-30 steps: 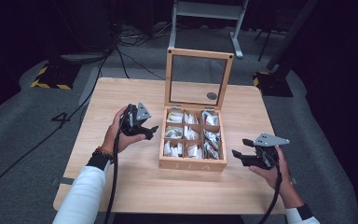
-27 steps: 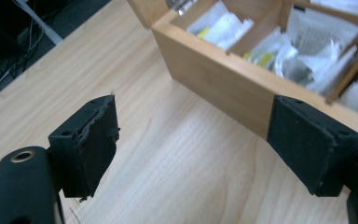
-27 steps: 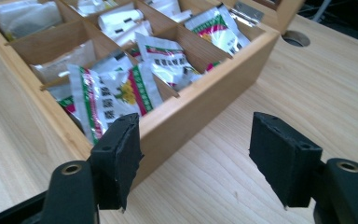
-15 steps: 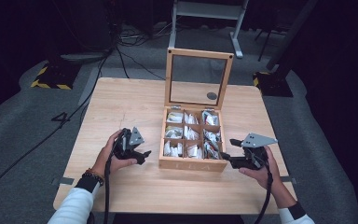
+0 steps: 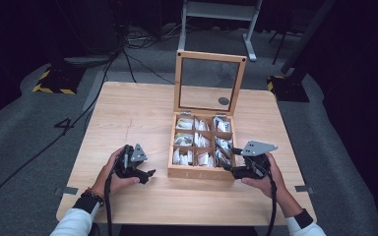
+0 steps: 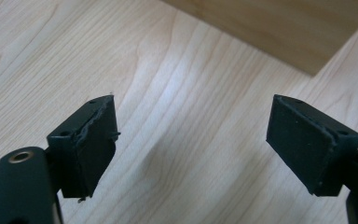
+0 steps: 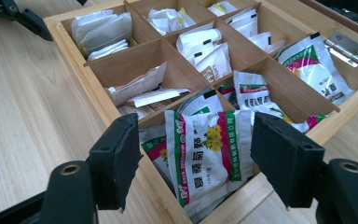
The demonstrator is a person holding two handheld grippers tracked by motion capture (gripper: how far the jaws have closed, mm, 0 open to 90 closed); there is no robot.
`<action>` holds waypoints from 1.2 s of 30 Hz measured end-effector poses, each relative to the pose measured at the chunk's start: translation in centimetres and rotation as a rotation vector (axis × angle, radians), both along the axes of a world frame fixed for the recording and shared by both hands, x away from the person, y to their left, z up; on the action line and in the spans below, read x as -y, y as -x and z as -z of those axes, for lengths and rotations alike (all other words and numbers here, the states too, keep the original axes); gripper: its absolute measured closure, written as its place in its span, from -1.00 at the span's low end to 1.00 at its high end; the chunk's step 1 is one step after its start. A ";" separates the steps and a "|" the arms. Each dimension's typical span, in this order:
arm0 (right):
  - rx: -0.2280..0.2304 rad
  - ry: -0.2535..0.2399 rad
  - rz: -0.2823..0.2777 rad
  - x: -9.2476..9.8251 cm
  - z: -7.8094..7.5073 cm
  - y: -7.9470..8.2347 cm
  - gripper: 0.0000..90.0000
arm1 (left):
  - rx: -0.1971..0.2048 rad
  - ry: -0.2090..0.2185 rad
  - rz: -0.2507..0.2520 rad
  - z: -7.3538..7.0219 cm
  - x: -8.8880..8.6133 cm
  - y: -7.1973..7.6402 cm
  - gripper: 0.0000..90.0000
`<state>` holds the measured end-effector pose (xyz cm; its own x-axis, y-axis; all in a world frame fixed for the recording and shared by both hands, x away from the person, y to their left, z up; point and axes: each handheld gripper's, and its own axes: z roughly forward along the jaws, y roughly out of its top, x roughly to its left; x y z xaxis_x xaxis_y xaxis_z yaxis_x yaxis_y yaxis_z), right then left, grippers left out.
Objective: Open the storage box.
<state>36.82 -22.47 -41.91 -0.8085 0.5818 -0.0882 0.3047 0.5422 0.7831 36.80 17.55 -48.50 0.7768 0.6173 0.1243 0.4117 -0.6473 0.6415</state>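
Note:
An open wooden box (image 5: 197, 172) with nine compartments of tea sachets stands right of the table's middle, its glass-paned lid (image 5: 178, 81) upright at the back. My left gripper (image 5: 145, 175) is low over bare wood by the box's near left corner (image 6: 279, 28), open (image 6: 191, 112) and holding nothing. My right gripper (image 5: 230, 170) sits at the box's near right corner, open (image 7: 196, 126). Its jaws flank a white sachet (image 7: 205, 158) with green and red stripes that stands in the nearest compartment. I cannot tell whether they touch it.
The wooden table (image 5: 128, 113) has bare room left of the box and along its near edge. Tape marks (image 5: 69, 190) sit at the table's side edges. Cables, a yellow-black striped base (image 5: 54, 83) and a metal stand (image 5: 216, 10) lie on the floor beyond.
Both hands came toward the near edge. The left gripper dropped from beside the box's left side to its near left corner. The right gripper slid left to the near right corner.

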 end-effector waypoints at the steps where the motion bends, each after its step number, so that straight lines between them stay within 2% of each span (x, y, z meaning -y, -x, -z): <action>1: -0.003 0.011 0.000 -0.3 0.2 -0.1 -0.27 | -0.009 0.001 0.003 0.2 0.0 0.2 -0.63; 2: -0.003 0.011 0.000 -0.3 0.2 -0.1 -0.27 | -0.020 0.001 0.007 0.4 0.0 0.3 -0.63; 4: -0.008 0.025 -0.003 -0.5 0.4 -0.3 -0.27 | -0.015 -0.008 0.009 0.9 0.0 0.8 -0.63; 5: -0.016 0.031 0.006 -0.7 0.7 -0.6 -0.27 | -0.017 0.012 0.009 1.0 -0.1 1.1 -0.62; 6: -0.016 0.031 0.006 -0.7 0.7 -0.6 -0.27 | -0.017 0.012 0.009 1.0 -0.1 1.1 -0.62; 7: -0.016 0.043 0.014 -0.8 0.9 -0.8 -0.26 | -0.041 0.036 0.008 1.1 -0.2 1.3 -0.62; 10: -0.015 0.055 0.025 -1.0 1.0 -1.0 -0.23 | -0.034 0.060 -0.004 1.4 -0.4 1.5 -0.62; 11: -0.010 0.069 0.033 -1.1 1.1 -1.2 -0.22 | -0.049 0.097 -0.013 1.6 -0.7 1.5 -0.62; 12: -0.010 0.080 0.043 -1.1 1.2 -1.3 -0.21 | -0.049 0.097 -0.013 1.6 -0.7 1.5 -0.62; 13: -0.011 0.094 0.049 -1.2 1.2 -1.4 -0.19 | -0.068 0.131 -0.029 1.9 -1.0 1.5 -0.62; 18: -0.006 0.126 0.056 -1.3 1.5 -1.5 -0.12 | -0.066 0.134 -0.042 1.9 -1.0 1.6 -0.63; 22: -0.015 0.158 0.049 -1.6 1.7 -1.8 0.03 | -0.068 0.135 -0.045 1.9 -1.0 1.6 -0.63; 27: -0.050 0.156 0.014 -1.6 1.7 -1.7 0.49 | -0.070 0.136 -0.044 1.9 -1.0 1.6 -0.63; 28: -0.050 0.156 0.014 -1.6 1.7 -1.7 0.49 | -0.070 0.136 -0.044 1.9 -1.0 1.6 -0.63; 29: -0.044 0.163 0.014 -1.6 1.7 -1.5 0.65 | -0.072 0.137 -0.041 1.9 -1.0 1.6 -0.63; 30: -0.044 0.163 0.014 -1.6 1.7 -1.5 0.65 | -0.072 0.137 -0.039 1.9 -1.0 1.6 -0.63; 32: -0.037 0.162 0.024 -1.4 1.8 -1.5 0.78 | -0.070 0.134 -0.026 1.9 -1.0 1.4 -0.64; 36: -0.030 0.153 0.027 -1.2 1.9 -1.4 0.84 | -0.070 0.130 -0.015 1.9 -1.0 1.2 -0.64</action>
